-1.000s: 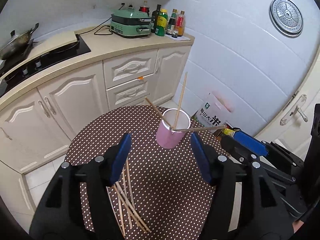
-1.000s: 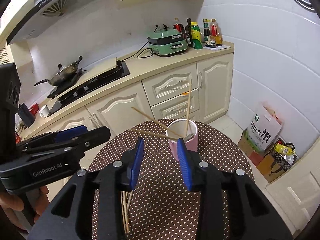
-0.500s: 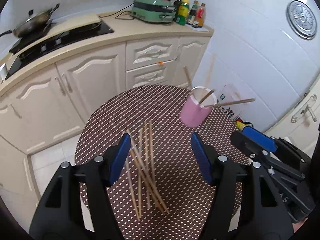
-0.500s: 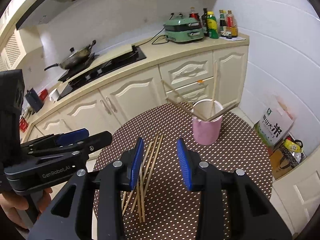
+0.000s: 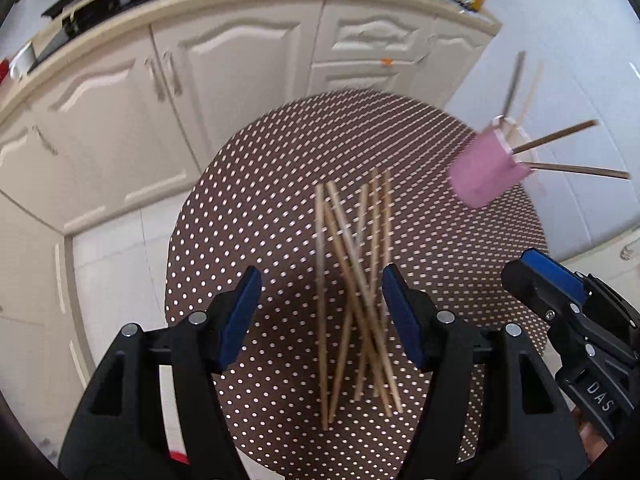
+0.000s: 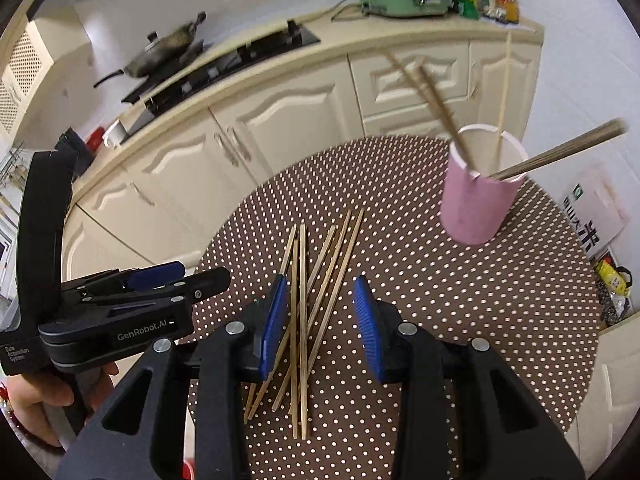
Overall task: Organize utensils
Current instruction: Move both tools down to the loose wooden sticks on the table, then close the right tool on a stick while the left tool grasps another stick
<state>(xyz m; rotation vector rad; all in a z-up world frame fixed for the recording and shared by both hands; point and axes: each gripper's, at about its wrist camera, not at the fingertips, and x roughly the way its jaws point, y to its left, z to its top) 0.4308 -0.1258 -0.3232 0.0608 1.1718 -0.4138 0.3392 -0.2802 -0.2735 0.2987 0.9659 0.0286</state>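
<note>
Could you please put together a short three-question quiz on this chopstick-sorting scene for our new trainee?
1. True or false: the left gripper is shut on a chopstick.
2. Where do the loose chopsticks lie? A) in a crossed pile on the dotted table B) on the counter C) on the floor
3. Fill in: some chopsticks already stand in the pink ____.

Key: 1 false, open and empty, as is the right gripper; 2 A; 3 cup.

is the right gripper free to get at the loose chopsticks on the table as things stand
Probably yes. The right gripper is open and empty, right over the loose chopsticks on the dotted table. The pink cup stands off to one side and the left gripper to the other.
</note>
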